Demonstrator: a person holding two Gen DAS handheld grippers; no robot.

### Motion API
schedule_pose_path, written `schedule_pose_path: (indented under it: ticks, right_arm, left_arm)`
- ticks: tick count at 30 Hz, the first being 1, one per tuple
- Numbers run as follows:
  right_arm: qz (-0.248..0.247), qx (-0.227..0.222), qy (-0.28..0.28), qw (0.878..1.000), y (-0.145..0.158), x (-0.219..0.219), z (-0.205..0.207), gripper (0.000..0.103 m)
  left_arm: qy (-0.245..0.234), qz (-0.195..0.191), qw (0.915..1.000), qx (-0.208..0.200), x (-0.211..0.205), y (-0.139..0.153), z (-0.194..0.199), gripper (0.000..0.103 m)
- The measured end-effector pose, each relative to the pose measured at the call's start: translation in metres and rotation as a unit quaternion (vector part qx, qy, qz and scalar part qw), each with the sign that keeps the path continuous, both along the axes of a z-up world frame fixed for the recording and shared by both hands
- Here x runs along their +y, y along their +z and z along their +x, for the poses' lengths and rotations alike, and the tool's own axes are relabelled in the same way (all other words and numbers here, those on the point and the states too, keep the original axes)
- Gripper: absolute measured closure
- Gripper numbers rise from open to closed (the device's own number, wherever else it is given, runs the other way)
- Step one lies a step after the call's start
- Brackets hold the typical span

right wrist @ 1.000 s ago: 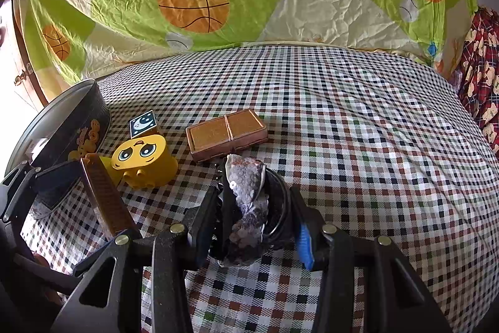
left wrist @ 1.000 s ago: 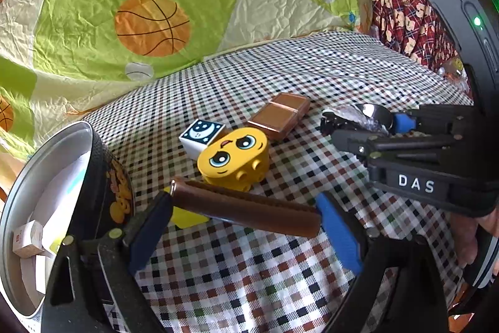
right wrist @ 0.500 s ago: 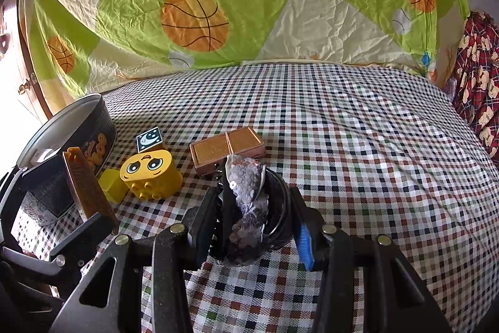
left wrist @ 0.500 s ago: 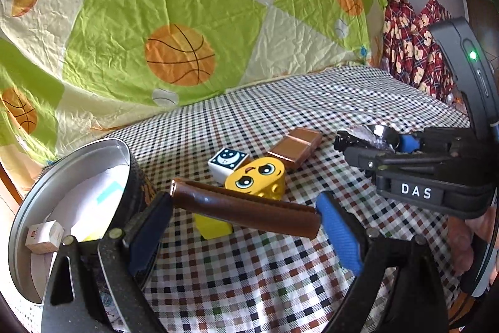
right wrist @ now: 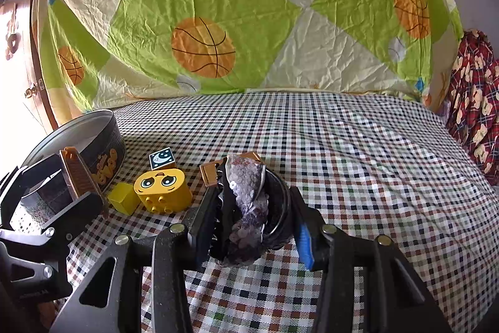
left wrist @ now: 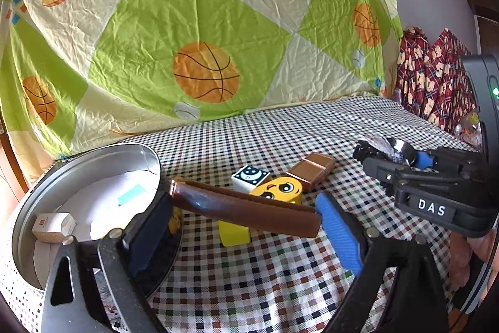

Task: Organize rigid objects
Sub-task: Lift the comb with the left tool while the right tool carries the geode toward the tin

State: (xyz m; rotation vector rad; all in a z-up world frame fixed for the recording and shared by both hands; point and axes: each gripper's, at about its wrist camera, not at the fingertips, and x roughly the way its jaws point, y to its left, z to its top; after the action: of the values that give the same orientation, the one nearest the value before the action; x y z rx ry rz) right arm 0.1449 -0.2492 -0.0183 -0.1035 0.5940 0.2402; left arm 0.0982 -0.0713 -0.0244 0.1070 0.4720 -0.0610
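Both hands are up a bit since a second ago, and my left gripper [left wrist: 246, 213] has swung toward the round tin [left wrist: 78, 164]. Left jaws spread wide, pinching the brown comb [left wrist: 243, 208] end to end, held above the checked cloth [left wrist: 280, 286] just beside the tin rim. My right gripper [right wrist: 252, 214] is clamped on a sequined hair clip [right wrist: 249, 202] — unchanged. 2 yellow blocks [right wrist: 162, 189], moon cube [right wrist: 160, 158] and chocolate-bar piece [left wrist: 312, 172] lie on the cloth.
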Motion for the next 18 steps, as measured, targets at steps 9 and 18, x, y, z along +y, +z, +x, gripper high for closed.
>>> schedule_pose_path:
  ticks: [9, 18]
  right_arm:
    - [0.001, -0.027, 0.000, 1.000, 0.005, 0.002, -0.009, 0.056]
    - [0.004, -0.045, -0.002, 0.999, 0.006, 0.000, -0.015, 0.056]
  left_arm:
    - [0.012, 0.001, 0.9996, -0.026, 0.001, 0.004, -0.009, 0.009]
    - [0.024, -0.013, 0.9989, -0.038, 0.008, 0.005, -0.014, 0.009]
